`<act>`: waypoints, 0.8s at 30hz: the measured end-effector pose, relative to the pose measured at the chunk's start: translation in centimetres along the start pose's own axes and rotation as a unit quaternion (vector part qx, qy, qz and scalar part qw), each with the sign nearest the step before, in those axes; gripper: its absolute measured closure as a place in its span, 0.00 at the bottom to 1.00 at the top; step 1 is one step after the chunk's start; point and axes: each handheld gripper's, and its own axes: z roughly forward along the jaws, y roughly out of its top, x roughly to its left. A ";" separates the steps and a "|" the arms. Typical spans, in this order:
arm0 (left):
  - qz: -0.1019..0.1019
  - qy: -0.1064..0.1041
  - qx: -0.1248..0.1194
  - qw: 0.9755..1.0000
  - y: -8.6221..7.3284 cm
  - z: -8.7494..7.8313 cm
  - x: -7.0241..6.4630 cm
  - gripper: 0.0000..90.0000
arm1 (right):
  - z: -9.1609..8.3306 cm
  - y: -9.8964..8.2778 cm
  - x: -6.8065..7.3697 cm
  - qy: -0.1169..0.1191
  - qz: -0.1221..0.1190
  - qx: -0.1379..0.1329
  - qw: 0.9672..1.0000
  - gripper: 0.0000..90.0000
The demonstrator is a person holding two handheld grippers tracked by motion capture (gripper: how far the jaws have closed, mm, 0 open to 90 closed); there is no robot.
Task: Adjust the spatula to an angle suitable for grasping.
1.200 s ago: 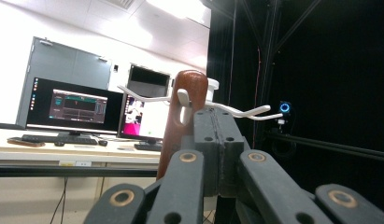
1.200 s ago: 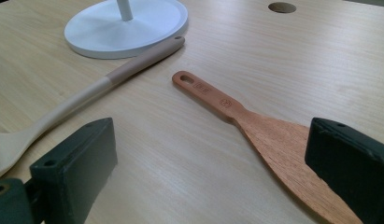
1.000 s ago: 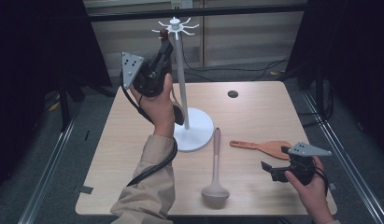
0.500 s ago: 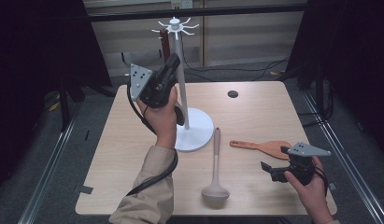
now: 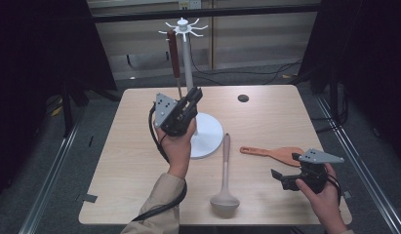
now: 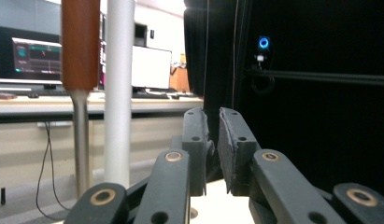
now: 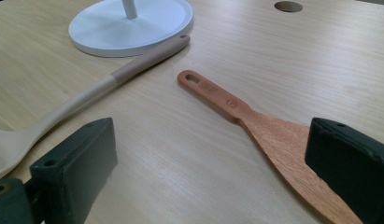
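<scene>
Beside stand [image 5: 188, 73], utensil [image 5: 174, 53] hangs on hook | left gripper [image 5: 193, 97] jaws parting, nothing between | right gripper [image 5: 281, 179] wide open near wooden spatula [image 5: 273, 153] | advice: grasp handle squarely.

- My left tongs [image 5: 194, 95] and hand cover the lower end of the hanging utensil [image 5: 174, 53], so I cannot tell what kind it is.
- In my right tongs' view, the wooden spatula [image 7: 255, 119] blade runs behind the right jaw and off the bottom edge.
- The ladle [image 7: 63, 112] bowl is cut off at the left edge there.
</scene>
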 end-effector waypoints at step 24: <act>-0.022 -0.047 0.141 0.989 -7.7 -1.1 -1.3 0.74 | 0.1 0.0 0.1 0.002 -0.002 0.001 1.000 0.02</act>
